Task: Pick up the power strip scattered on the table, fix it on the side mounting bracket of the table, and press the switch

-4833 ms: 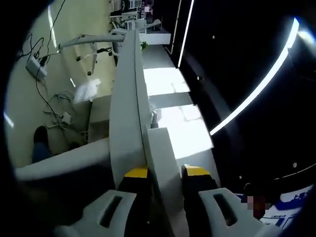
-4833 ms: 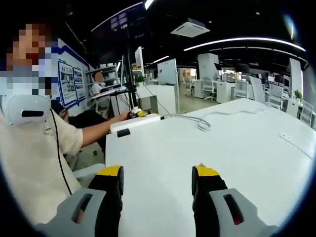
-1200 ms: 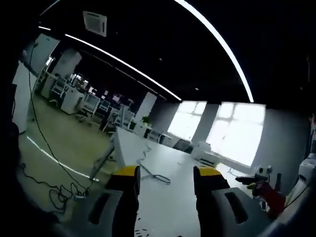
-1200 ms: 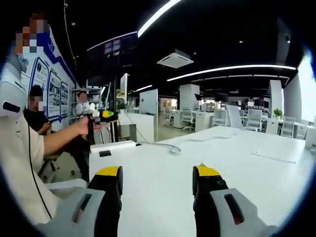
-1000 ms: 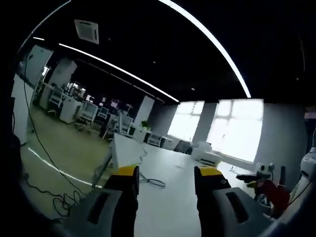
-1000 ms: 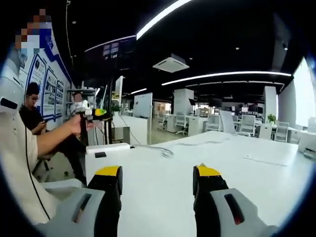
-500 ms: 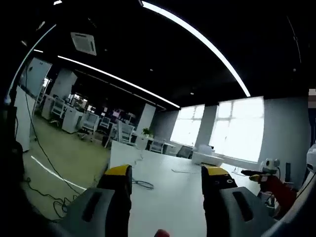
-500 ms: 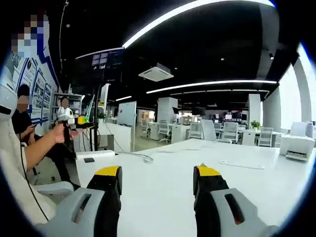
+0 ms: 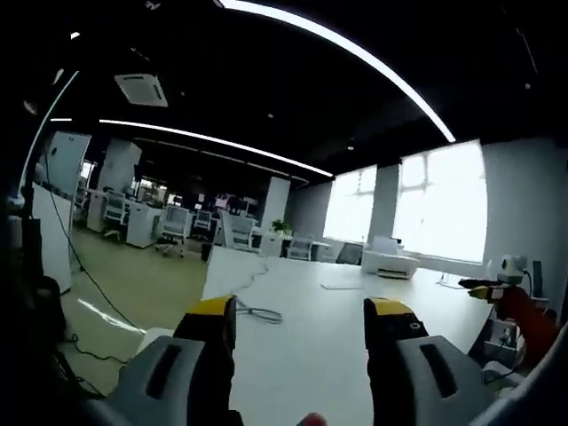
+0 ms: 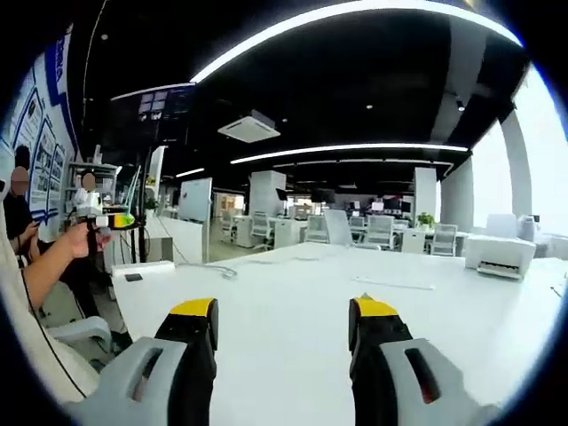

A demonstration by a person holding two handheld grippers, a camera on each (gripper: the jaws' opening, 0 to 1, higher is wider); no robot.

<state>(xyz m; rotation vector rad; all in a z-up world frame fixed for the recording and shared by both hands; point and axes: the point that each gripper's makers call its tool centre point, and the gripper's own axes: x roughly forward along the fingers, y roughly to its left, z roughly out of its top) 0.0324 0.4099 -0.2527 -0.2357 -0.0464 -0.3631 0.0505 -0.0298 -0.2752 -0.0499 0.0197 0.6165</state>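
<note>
A long white block with a dark patch, which looks like the power strip point(image 10: 142, 266), sits at the far left end of the white table point(image 10: 293, 311). A grey cable point(image 10: 217, 271) trails from it over the tabletop, and a grey cable point(image 9: 257, 311) also lies on the table point(image 9: 311, 337) ahead of the left jaws. My right gripper point(image 10: 284, 315) hovers open over the table, holding nothing. A hand holds my left gripper point(image 10: 111, 219) up beyond the strip. My left gripper point(image 9: 300, 311) is open and holds nothing. The right gripper point(image 9: 488, 288) shows at the far right.
A thin flat white piece point(image 10: 390, 284) lies mid-table. A white printer point(image 10: 497, 253) stands at the table's right end. Office desks and chairs point(image 10: 355, 232) fill the background. People stand at the left by a wall of posters point(image 10: 40, 151).
Both views have swung along the table and tilted up, so more ceiling shows. The hand with the left gripper sits smaller and further left. Both grippers stay open and hold nothing.
</note>
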